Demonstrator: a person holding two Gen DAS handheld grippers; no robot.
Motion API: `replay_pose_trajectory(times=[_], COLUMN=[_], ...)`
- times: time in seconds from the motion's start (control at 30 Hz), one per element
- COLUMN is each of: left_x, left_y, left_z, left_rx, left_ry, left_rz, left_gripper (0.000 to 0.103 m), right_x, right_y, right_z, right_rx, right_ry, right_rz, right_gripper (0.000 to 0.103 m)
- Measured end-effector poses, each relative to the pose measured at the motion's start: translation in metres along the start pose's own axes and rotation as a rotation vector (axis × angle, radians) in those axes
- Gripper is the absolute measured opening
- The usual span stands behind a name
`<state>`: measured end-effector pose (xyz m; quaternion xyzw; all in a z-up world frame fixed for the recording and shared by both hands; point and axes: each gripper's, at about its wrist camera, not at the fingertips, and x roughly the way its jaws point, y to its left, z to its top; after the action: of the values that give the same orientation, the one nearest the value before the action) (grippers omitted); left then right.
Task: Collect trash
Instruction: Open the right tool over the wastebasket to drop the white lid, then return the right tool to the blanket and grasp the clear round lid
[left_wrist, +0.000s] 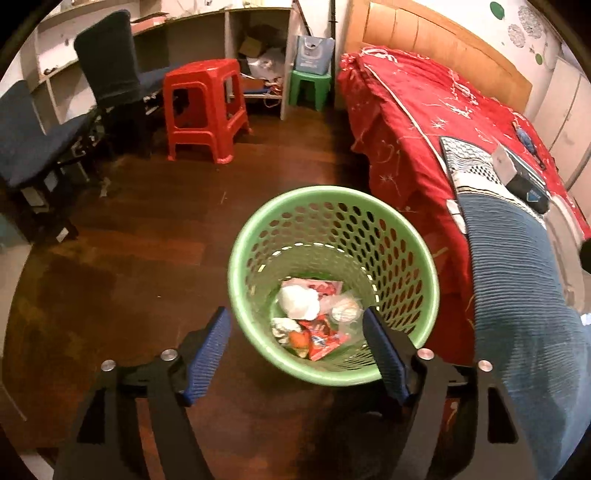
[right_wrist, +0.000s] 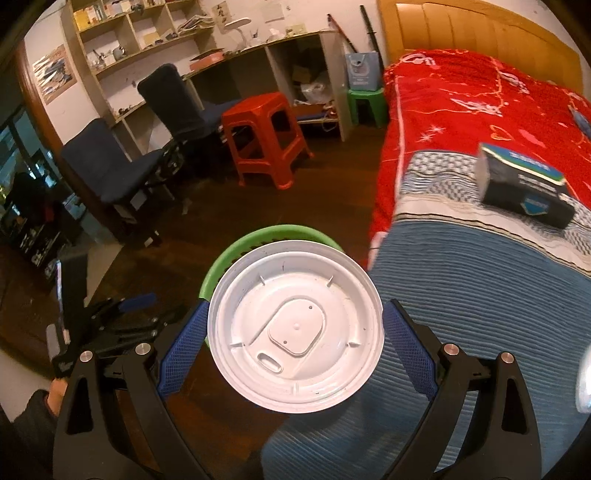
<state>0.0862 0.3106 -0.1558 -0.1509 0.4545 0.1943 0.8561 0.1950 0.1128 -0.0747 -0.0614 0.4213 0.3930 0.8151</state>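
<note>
White plastic cup lid sits between my right gripper pads, seen face-on with its sip hole toward the lower left. Both blue pads appear to meet its rim on opposite sides, so I read this as an edge pinch across the diameter; contact on the right side looks marginal. No cup body is visible behind the lid, so I cannot tell whether one hangs beneath it.

Handling estimate: very light, thin moulded plastic, springy, smooth rim. Likely to bow or pop free if squeezed harder. Rim-to-rim is the sensible hold, as taken; the ribbed pad faces should help against slip.

Location: lid is held in the air just in front of and above the green perforated wastebasket, whose rim shows behind the lid in the right wrist view. Basket stands on the dark wood floor beside the bed with the red quilt.

Left gripper: jaws spread wide, nothing between them, hovering at the basket's near rim. Basket already holds a crumpled white wad and red snack wrappers.

Judgement: lid needs carrying over the opening before release.
</note>
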Motion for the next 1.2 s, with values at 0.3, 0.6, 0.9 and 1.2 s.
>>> replay_pose_trajectory(times=[0.3, 0.6, 0.9, 1.2], left_x=[-0.016, -0.017, -0.024, -0.035], left_y=[0.021, 0.022, 0.010, -0.011], left_z=[-0.010, -0.016, -0.017, -0.017], left_rx=[-0.057, -0.080, -0.063, -0.027], left_ry=[-0.016, -0.007, -0.015, -0.026], left_rz=[0.002, -0.012, -0.024, -0.045], left_gripper=[0.081, 0.083, 0.084, 0.084], right_x=[0.040, 0.051, 0.040, -0.011], right_y=[0.034, 0.057, 0.050, 0.011], right_z=[0.010, 0.017, 0.014, -0.006], right_rx=[-0.007, -0.033, -0.029, -0.006], right_ry=[0.040, 0.028, 0.013, -0.040], right_rz=[0.056, 0.086, 0.083, 0.003], right_gripper=[0.093, 0.095, 0.096, 0.096])
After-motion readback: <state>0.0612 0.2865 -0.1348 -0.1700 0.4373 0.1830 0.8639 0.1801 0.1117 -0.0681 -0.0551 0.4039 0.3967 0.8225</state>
